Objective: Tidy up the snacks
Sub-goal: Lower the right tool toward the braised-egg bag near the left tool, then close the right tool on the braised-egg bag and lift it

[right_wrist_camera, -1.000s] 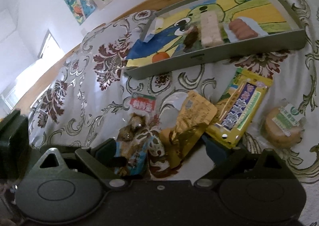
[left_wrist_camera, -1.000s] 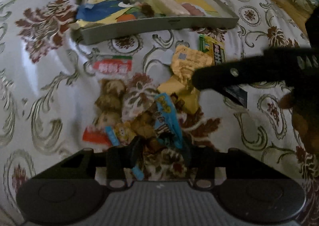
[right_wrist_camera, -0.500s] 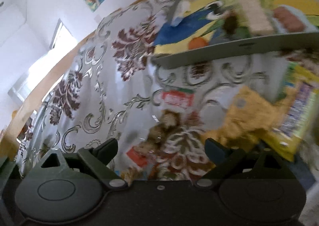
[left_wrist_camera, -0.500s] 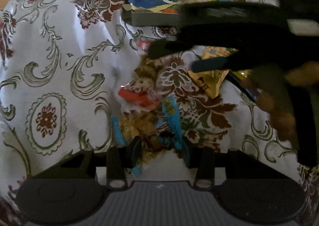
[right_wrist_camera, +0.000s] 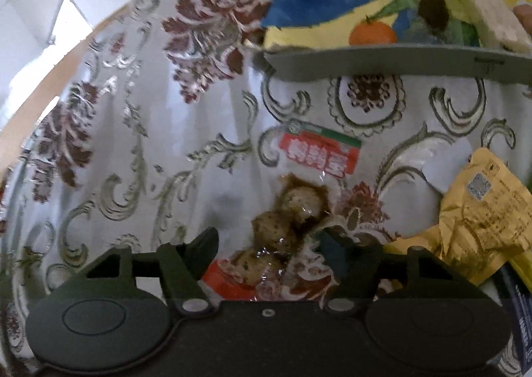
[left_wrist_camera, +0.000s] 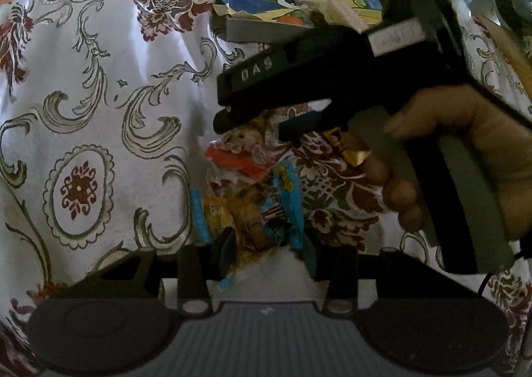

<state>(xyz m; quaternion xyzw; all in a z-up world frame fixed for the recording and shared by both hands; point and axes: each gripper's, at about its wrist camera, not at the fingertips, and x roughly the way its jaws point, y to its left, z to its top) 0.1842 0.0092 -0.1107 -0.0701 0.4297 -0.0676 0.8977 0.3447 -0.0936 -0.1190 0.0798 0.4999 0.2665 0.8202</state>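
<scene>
While your right gripper (right_wrist_camera: 266,244) closes over the clear packet of brown speckled eggs (right_wrist_camera: 282,227), its jaws straddle the packet's near end without yet pressing, so nothing is held there. The packet's long axis runs straight away from the jaws toward the tray (right_wrist_camera: 399,61), red-labelled end (right_wrist_camera: 319,152) farthest, on the floral tablecloth (right_wrist_camera: 133,144). That alignment is what the coming pinch turns on: the fingers stand either side of the narrow width, and the right hand is clearly the nearer one.

Your left gripper (left_wrist_camera: 266,240), about half open, is pinched on the blue-wrapped snack (left_wrist_camera: 286,207), with a yellow cartoon-printed packet (left_wrist_camera: 216,210) wedged beside the left finger; whether that one is also gripped is unclear. This sits just short of the eggs' near end, so the two tools work close together.

A crumpled yellow packet (right_wrist_camera: 482,210) lies just right of the right jaw and could snag. The tray beyond, lined with a cartoon drawing, already holds a pale wafer bar (right_wrist_camera: 482,7), a dark round snack (right_wrist_camera: 432,11) and blue-wrapped pieces.
</scene>
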